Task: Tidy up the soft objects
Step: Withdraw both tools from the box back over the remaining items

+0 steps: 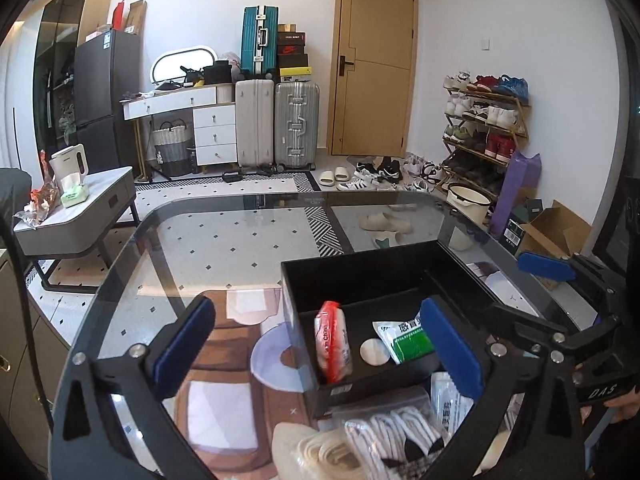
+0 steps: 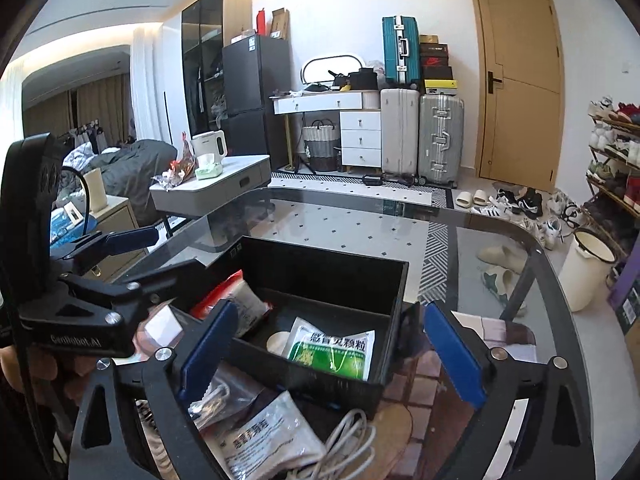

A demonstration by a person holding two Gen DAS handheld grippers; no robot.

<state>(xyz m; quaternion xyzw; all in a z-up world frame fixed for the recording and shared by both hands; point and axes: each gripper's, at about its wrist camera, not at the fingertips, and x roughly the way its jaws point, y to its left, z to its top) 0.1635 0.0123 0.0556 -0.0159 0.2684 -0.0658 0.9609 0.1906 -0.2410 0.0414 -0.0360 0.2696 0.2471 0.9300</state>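
A black open box (image 1: 360,268) (image 2: 320,256) stands on the glass table. In it a red-and-white packet (image 1: 332,344) (image 2: 240,300) leans against the left wall, beside a round white disc (image 1: 375,353) and a green-and-white sachet (image 1: 408,340) (image 2: 352,344). My left gripper (image 1: 318,346) hovers open over the box's near left corner, gripping nothing. My right gripper (image 2: 331,352) is open over the box's near side, pads clear of the sachet. In front of the box lie bagged white socks (image 1: 392,436), a white sachet (image 2: 264,440) and a white cable (image 2: 348,436).
The glass table's rounded far edge (image 1: 304,196) curves beyond the box. A grey side table (image 1: 80,216) with a kettle stands to the left. Suitcases (image 1: 276,124), a shoe rack (image 1: 484,128) and a cream bucket (image 2: 588,272) are on the floor beyond.
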